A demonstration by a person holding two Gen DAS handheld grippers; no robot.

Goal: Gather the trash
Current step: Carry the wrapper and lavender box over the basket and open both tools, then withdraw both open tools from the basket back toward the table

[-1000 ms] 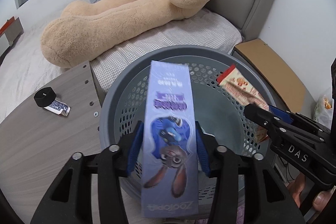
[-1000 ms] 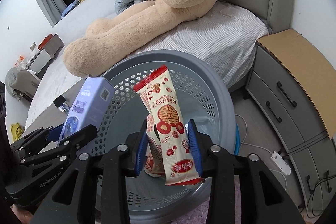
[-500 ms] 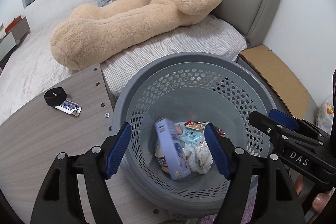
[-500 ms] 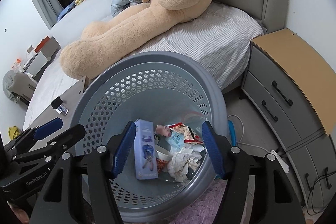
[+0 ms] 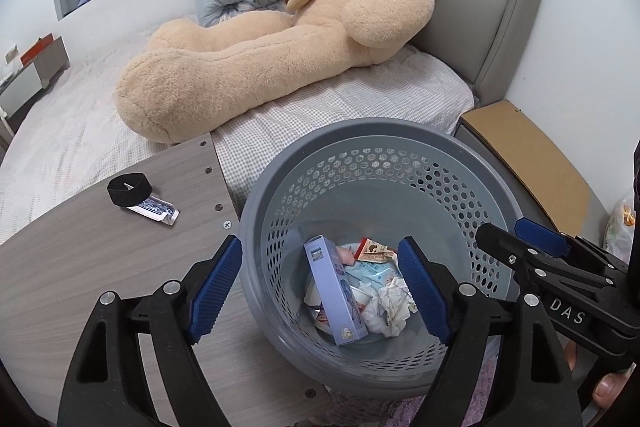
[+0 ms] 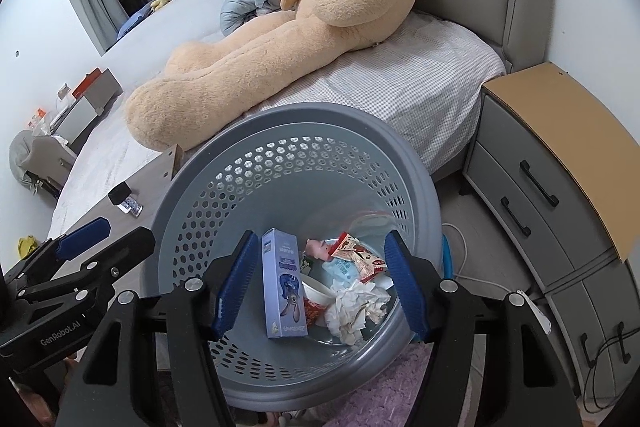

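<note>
A grey perforated trash basket (image 5: 472,163) (image 6: 280,131) stands beside the bed. Inside lie a light purple cartoon box (image 5: 336,291) (image 6: 283,291), a red-and-white snack wrapper (image 5: 374,251) (image 6: 358,255), crumpled tissue (image 5: 390,309) (image 6: 358,307) and other scraps. My left gripper (image 5: 320,285) is open and empty above the basket's near rim. My right gripper (image 6: 318,285) is open and empty above the basket too. Each gripper shows in the other's view, the right one (image 5: 532,247) at the right, the left one (image 6: 92,239) at the left.
A wooden table (image 5: 80,247) is left of the basket, with a black round object (image 5: 129,189) and a small blue-patterned packet (image 5: 156,211) on it. A big teddy bear (image 5: 300,39) lies on the bed. A grey nightstand (image 6: 552,163) stands to the right.
Both grippers opened and let go: the purple box and the snack wrapper dropped into the basket. Both grippers have since drawn back slightly and risen.
</note>
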